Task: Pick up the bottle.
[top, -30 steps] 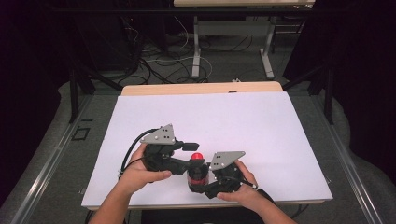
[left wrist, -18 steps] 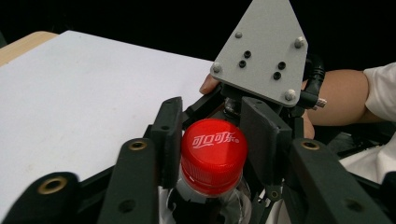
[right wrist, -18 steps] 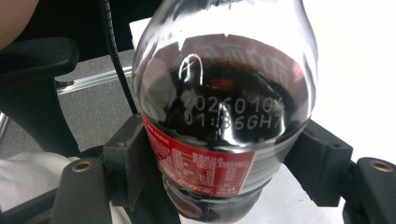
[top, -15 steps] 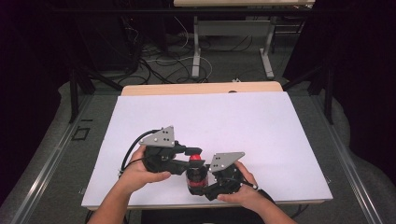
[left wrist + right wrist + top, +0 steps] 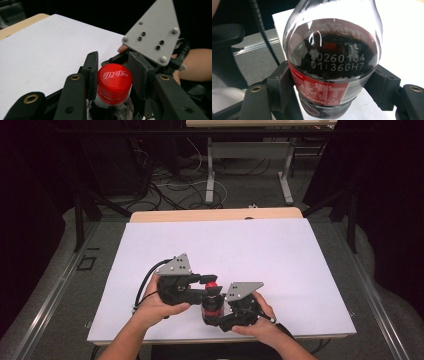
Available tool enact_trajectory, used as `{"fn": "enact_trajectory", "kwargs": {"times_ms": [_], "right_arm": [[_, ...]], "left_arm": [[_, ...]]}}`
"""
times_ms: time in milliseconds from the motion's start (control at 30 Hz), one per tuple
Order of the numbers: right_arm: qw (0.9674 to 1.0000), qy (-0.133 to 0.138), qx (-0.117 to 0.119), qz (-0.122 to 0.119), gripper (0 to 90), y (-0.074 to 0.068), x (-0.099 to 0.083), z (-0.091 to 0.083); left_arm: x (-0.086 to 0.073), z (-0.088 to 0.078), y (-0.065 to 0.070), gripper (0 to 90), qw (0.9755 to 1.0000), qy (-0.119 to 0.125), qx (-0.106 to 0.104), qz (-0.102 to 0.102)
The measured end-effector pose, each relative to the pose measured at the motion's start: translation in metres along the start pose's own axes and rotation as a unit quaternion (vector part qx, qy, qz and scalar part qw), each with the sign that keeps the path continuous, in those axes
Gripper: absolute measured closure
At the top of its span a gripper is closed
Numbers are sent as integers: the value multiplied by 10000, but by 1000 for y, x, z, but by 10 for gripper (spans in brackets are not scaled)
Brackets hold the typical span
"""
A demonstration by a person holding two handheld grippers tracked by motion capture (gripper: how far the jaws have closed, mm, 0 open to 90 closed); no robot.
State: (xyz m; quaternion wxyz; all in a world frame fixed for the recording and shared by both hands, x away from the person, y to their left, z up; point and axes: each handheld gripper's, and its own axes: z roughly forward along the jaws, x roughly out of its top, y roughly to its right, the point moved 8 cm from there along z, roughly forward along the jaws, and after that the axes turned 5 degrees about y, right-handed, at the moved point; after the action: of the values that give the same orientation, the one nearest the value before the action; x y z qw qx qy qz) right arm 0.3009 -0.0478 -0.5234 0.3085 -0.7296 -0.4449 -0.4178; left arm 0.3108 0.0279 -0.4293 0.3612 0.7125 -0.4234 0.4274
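White table covering carries the work low in the frame. Right gripper clamps the cola bottle upright to steady it; left gripper, its jaws just having closed, pinches the red cap, likely for unscrewing. Grippers hide the bottle's base.

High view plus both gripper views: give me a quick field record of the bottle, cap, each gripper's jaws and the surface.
object: clear plastic cola bottle with dark drink and red label, upright
cap: red ribbed screw cap with white lettering, still on the neck
left gripper: jaws have just been closing, now clamped on the cap from both sides
right gripper: jaws shut on the bottle's body at the label
surface: white sheet covering the table
position: bottle near the sheet's front edge, between the person's two hands
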Motion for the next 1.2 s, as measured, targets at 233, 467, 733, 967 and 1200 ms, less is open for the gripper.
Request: {"fn": "enact_trajectory", "kwargs": {"times_ms": [233, 467, 733, 967, 1200], "right_arm": [[9976, 66, -685, 108, 288, 10, 1, -1], [9925, 52, -1153, 405, 289, 17, -1, 2], [9869, 4, -1543, 472, 289, 21, -5, 1], [9859, 16, -1615, 430, 289, 21, -4, 1], [9881, 90, -1448, 502, 289, 23, -3, 0]], "left_arm": [[5, 9, 1, 618, 9938, 39, 1067, -306], [7, 23, 0, 619, 9715, 93, 2220, -830], [7, 27, -2, 618, 9623, 111, 2501, -1065], [6, 26, -3, 618, 9617, 83, 2472, -1183], [11, 26, -3, 521, 9771, 272, 1853, -1007]]}}
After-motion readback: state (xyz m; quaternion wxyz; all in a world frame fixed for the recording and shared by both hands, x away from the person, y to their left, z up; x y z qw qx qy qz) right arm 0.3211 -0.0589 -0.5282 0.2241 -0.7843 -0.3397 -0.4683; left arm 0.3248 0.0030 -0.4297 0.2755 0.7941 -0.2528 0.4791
